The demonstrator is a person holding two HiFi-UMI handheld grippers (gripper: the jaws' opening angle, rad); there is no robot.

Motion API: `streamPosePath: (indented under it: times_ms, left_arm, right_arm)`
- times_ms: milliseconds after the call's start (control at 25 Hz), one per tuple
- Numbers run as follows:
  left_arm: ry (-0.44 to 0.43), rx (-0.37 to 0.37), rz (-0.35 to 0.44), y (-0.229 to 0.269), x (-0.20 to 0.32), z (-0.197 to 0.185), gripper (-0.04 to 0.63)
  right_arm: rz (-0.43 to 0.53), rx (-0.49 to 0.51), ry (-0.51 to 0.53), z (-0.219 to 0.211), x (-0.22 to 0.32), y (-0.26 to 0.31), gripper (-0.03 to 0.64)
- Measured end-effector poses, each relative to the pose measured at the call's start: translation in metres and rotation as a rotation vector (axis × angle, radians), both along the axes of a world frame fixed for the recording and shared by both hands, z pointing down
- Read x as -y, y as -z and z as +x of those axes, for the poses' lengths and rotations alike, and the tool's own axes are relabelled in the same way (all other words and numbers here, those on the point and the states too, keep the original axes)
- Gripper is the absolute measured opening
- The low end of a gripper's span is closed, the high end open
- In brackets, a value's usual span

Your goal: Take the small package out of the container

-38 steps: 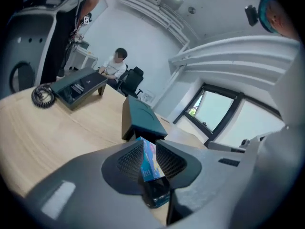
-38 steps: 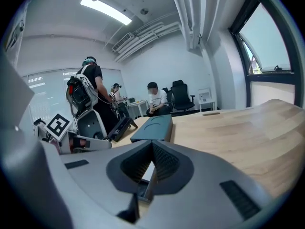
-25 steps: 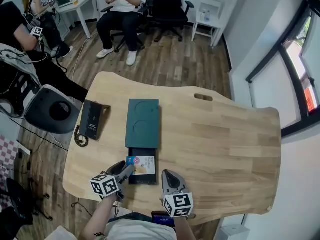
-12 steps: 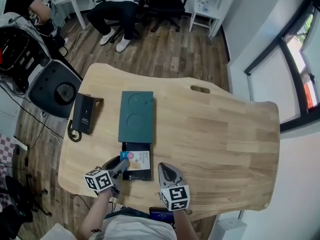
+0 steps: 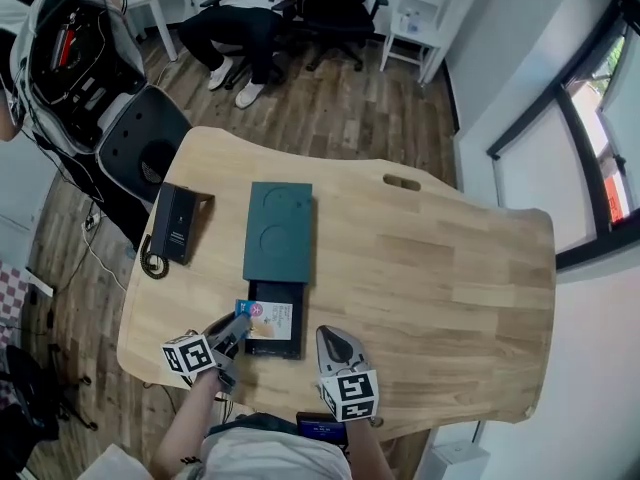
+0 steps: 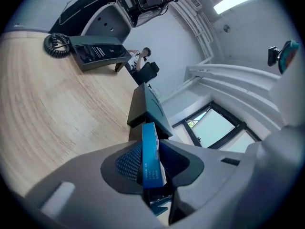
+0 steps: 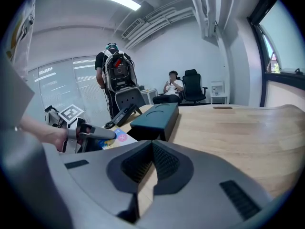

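My left tongs (image 6: 151,151), jaws just closing, are pinching the edge of the small package (image 5: 268,318) lying in the open container (image 5: 283,347) on the desk (image 5: 430,268). My right tongs (image 7: 151,149) are hovering pressed together, empty. Lifting it clear is likely coming next.

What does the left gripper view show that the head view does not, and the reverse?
Only the left gripper view: the small package edge-on, pinched between the jaws of the left gripper, which have just been closing. Only the head view: the right gripper and the package's printed face. Both: the container, the telephone, the wooden table.
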State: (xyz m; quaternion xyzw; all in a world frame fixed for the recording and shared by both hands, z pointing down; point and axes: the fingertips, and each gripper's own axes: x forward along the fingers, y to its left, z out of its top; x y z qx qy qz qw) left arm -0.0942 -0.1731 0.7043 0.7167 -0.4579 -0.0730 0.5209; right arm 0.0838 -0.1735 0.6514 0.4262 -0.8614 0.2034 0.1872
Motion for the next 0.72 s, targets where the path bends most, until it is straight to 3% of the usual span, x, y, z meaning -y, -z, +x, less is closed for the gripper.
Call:
streamPosePath:
  times_ms: [160,360,560,720]
  left_arm:
    - [0.022,-0.012,-0.002,0.001,-0.004,-0.011,0.109]
    - [0.068,-0.094,0.022,0.018,-0.002,-0.019,0.098]
    - [0.059,-0.111,0.054,0.023,-0.002,-0.019,0.095]
    - [0.109,-0.179,0.073,0.037,0.002,-0.023,0.095]
  right_arm:
    - [0.006,-0.005,0.004,-0.004,-0.002,0.004,0.005]
    - [0.010,-0.001,0.000,-0.007,-0.005,0.008,0.005]
    - [0.011,-0.033,-0.018,-0.009,-0.003,0.008,0.005]
    - [0.026,-0.042,-0.038,-0.010,-0.003,0.016,0.005]
